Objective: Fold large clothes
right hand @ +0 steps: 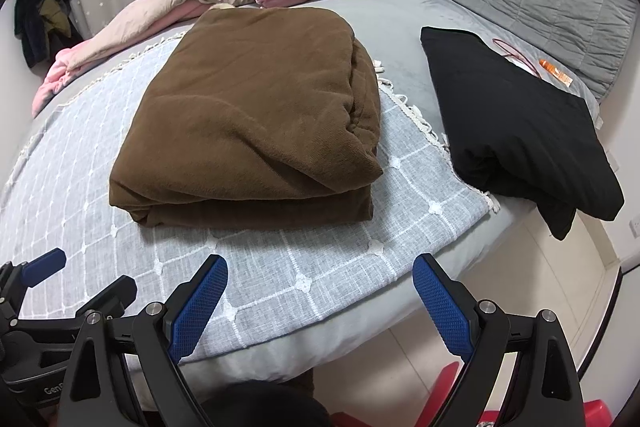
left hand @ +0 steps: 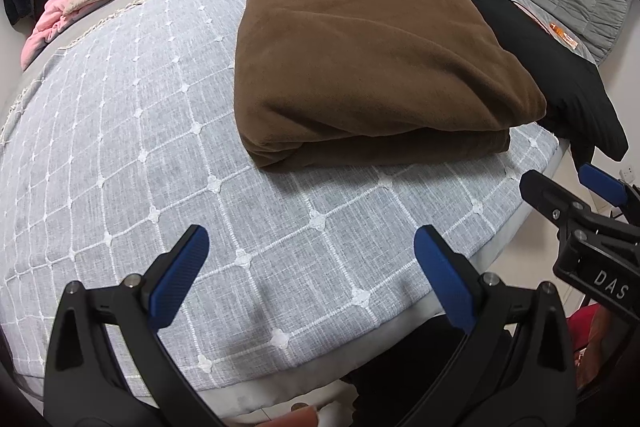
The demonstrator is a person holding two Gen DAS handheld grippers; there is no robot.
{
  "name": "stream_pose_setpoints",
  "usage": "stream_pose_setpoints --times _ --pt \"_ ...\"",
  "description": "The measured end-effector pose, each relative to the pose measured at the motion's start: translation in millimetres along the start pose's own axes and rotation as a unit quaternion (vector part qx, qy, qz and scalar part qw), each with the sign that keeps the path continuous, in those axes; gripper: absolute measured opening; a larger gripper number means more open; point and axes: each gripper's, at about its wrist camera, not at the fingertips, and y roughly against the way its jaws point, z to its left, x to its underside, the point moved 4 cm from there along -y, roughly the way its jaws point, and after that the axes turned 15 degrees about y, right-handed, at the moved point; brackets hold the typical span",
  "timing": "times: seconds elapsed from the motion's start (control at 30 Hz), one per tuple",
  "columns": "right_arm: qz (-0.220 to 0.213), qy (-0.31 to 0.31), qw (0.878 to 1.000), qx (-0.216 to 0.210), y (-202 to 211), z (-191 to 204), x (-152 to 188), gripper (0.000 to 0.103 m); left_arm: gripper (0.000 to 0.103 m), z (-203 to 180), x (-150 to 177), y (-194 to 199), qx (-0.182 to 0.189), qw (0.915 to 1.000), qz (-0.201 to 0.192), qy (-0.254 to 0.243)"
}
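Left gripper [left hand: 310, 269]: jaws spread wide, nothing between them; it hovers over the near edge of the checked cover [left hand: 120, 147], touching nothing.
Brown garment [right hand: 248, 119]: lies folded in a thick, roughly square bundle in the middle of the cover, near edge rounded, layers stacked.
Step in hand: judged to be the fold finished and the hands drawn back. A check is worthwhile: the right side bulges, so a light press and tuck there would square it.
Right gripper [right hand: 320, 297]: jaws also wide apart, empty, held over the foot of the bed [right hand: 400, 15], well apart from the bundle.
Black garment [right hand: 520, 131]: folded at the right, one corner hanging off the bed's edge; likely to slide if nudged.
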Motion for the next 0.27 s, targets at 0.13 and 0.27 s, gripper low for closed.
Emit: stream_pose_setpoints --times 0.13,0.27 --pt "0.001 -0.001 1.000 0.001 -0.5 -0.5 -0.3 0.095 0.102 0.4 0.3 -0.7 0.003 1.0000 0.003 0.000" --pt "0.002 -0.003 1.000 0.001 -0.4 -1.1 -1.3 0.095 0.102 1.3 0.3 -2.6 0.017 0.9997 0.013 0.007"
